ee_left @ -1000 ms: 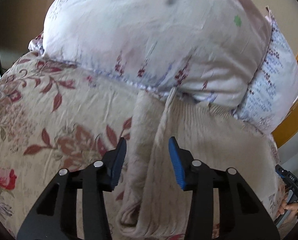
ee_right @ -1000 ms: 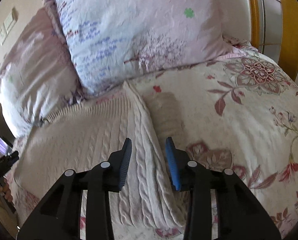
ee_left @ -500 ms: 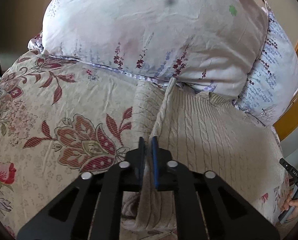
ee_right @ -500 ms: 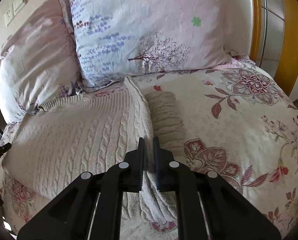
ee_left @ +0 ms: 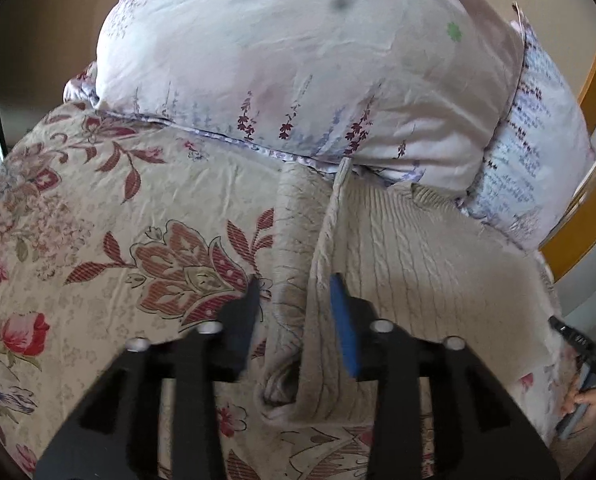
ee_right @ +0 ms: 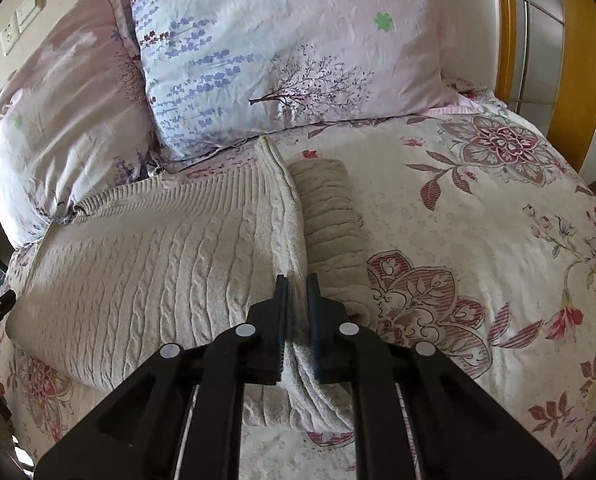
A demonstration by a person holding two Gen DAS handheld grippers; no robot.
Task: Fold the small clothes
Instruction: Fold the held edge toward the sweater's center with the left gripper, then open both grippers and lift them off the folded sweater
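A cream cable-knit sweater (ee_left: 410, 264) lies flat on the floral bedspread, its top against the pillows. In the left wrist view my left gripper (ee_left: 294, 308) is open, its fingers straddling the sweater's raised left side fold without pinching it. In the right wrist view the sweater (ee_right: 158, 256) spreads to the left, and my right gripper (ee_right: 297, 300) is shut on its right side edge. A folded sleeve (ee_right: 330, 224) lies just right of that edge.
Two pale floral pillows (ee_right: 282, 52) stand at the head of the bed. The floral bedspread (ee_right: 478, 220) stretches to the right, and to the left in the left wrist view (ee_left: 98, 240). A wooden bed frame (ee_right: 574, 60) rises at the far right.
My left gripper was open, shut on the sweater's left fold half a second ago, and has opened again. My right gripper shut on the right edge and stays shut.
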